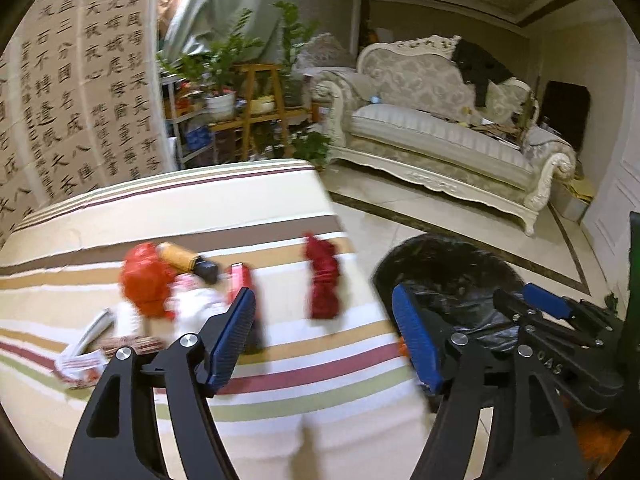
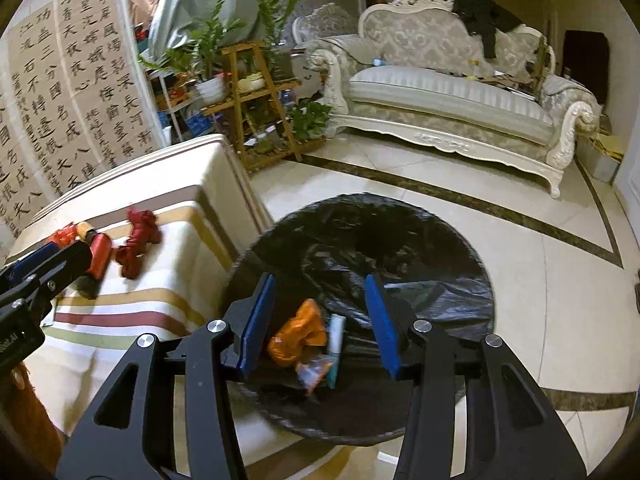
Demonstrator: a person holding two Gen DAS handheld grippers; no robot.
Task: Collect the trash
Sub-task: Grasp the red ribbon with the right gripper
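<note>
Tilting downward, right claw [image 2: 320, 320] gapes empty over bin [image 2: 460, 240]; left claw [image 1: 324, 344] likewise apart.

black grippers [image 1: 324, 342], blue pads (ribbed), silver screws

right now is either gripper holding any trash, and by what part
Nothing is held. The left gripper is open over the striped table, and the right gripper is open above the black-lined bin, with nothing between the pads.

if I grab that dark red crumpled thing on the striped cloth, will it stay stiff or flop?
The dark red bundle looks like crinkled wrapper or bag, so probably floppy and light. Its creases suggest it would squash between pads. Lumpy, so unlikely to roll.
</note>
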